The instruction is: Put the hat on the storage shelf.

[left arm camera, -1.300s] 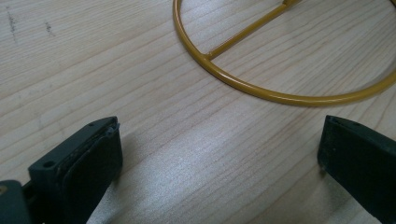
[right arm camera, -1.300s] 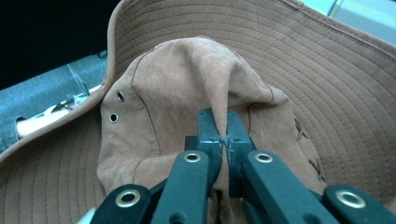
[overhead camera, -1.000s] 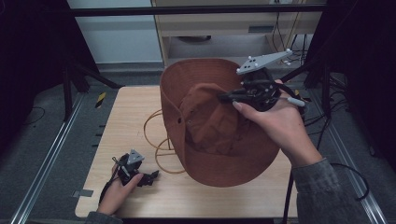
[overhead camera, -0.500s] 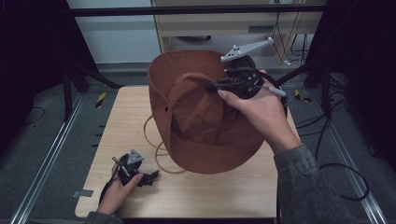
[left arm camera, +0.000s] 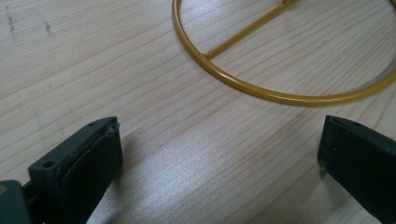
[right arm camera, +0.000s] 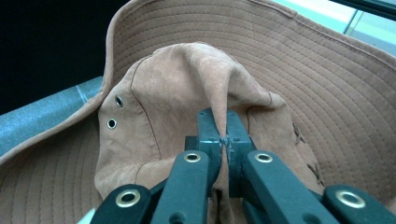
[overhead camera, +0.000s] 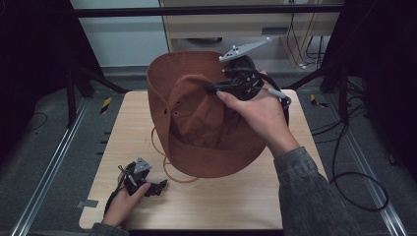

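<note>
My right gripper (right arm camera: 223,122): jaws clamped on crown fold of brown hat (overhead camera: 196,118). Hat lifted, tilted, brim raised toward far side, over middle of surface (overhead camera: 255,196). My left gripper (overhead camera: 160,186): jaws wide apart, holding nothing, resting low on surface at near left, just beside yellow wire ring (left arm camera: 261,88).

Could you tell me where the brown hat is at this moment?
In the high view, the brown hat is tilted above the table's middle, its crown pinched by the right gripper, with the yellow wire ring beneath it.
</note>
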`<state>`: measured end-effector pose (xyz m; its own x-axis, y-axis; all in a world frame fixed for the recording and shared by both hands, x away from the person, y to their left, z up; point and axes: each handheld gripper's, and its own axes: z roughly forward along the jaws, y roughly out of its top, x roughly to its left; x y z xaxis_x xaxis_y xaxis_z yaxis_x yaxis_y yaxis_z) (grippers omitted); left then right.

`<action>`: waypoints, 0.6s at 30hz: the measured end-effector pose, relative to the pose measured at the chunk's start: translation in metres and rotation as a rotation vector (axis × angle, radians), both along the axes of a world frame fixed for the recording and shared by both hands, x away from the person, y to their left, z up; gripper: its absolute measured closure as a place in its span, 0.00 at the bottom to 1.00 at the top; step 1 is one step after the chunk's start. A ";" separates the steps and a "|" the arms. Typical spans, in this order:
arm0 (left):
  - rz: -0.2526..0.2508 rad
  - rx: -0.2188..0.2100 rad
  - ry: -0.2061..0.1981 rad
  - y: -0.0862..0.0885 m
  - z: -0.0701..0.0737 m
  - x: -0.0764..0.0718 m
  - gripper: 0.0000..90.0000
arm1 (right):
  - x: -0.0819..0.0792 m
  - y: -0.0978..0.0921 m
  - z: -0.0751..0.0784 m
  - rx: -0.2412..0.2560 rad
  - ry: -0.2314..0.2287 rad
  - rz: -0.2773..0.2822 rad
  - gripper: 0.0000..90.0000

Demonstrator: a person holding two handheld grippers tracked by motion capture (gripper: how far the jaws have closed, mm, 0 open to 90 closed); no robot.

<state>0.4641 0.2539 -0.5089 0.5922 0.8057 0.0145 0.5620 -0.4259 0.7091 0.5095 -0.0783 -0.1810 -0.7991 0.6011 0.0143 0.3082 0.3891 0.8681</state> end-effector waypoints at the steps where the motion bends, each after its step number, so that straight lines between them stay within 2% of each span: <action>1: 0.000 0.000 0.000 0.000 0.000 0.000 0.00 | 0.001 0.003 -0.001 0.002 0.001 0.003 0.99; 18: -0.001 0.000 0.000 0.000 0.000 0.000 0.00 | 0.008 0.019 -0.006 0.008 0.007 0.015 0.99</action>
<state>0.4642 0.2539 -0.5089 0.5933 0.8048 0.0149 0.5611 -0.4268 0.7092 0.5175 -0.0590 -0.1873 -0.8077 0.5891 0.0250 0.3088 0.3865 0.8691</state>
